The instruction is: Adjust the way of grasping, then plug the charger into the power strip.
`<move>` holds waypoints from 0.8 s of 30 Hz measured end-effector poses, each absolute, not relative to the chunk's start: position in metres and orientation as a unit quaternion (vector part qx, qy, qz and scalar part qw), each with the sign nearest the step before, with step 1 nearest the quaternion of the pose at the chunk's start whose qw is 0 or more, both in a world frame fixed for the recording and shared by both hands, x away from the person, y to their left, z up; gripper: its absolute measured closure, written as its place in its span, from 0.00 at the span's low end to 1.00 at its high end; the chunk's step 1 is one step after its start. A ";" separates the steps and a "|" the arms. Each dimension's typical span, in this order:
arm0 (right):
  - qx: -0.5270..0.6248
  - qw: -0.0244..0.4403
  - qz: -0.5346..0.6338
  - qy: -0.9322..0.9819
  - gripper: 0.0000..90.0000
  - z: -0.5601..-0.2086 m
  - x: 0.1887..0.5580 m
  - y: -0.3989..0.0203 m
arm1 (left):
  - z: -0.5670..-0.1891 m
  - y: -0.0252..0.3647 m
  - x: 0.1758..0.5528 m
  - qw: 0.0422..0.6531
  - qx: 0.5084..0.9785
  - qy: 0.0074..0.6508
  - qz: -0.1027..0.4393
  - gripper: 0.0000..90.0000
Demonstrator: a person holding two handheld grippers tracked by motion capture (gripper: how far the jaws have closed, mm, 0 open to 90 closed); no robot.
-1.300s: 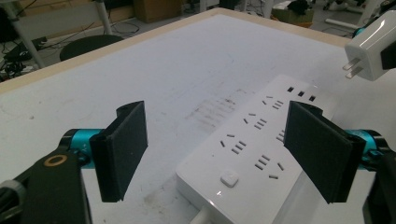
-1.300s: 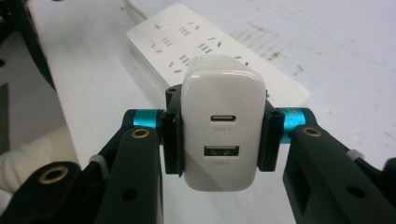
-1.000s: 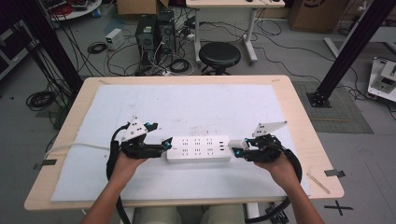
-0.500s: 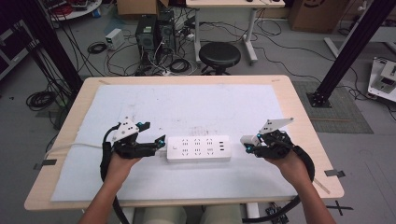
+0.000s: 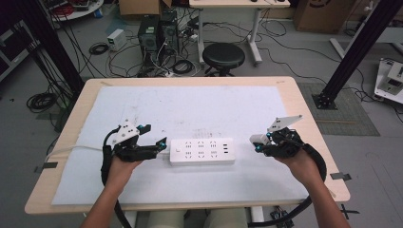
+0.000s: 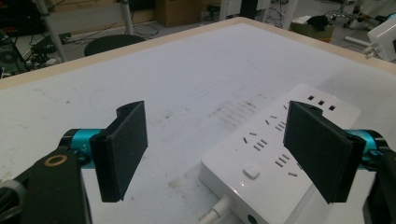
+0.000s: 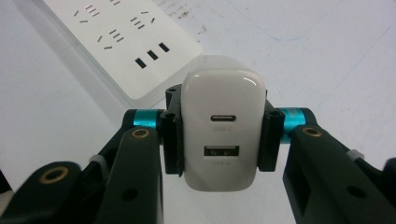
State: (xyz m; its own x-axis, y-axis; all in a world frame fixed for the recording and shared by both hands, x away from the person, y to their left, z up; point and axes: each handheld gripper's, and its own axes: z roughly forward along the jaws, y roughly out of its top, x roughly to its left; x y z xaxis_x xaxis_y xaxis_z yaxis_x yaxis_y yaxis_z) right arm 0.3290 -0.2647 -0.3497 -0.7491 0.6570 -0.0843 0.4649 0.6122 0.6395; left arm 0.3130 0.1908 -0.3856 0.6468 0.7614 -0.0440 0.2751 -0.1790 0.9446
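Table (image 5: 304, 102), white mat: power strip (image 5: 202, 151) at centre. Left hand-held gripper (image 5: 159, 145), nine o'clock, jaws apart, has backed off. Right hand-held gripper (image 5: 259, 145), three o'clock, clamped on charger (image 7: 222, 123), has withdrawn; plugging in pending.

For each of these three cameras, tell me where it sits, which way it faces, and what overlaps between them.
High view: above the person's side, facing forward and down on the table; both forearms, left tongs and right tongs show.
Left gripper view: rides the left tongs, looking between open jaws across the power strip.
Right gripper view: rides the right tongs, looking down past the gripped charger.
Shared: all three see the power strip.
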 end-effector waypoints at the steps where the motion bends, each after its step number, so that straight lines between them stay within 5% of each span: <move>1: 0.318 0.155 0.304 0.885 0.70 -0.348 0.330 -0.265 | -0.385 0.191 0.313 0.535 0.733 0.353 0.228 0.24; 24: 0.243 0.135 0.262 0.924 0.70 -0.321 0.367 -0.226 | -0.396 0.217 0.308 0.530 0.723 0.375 0.237 0.24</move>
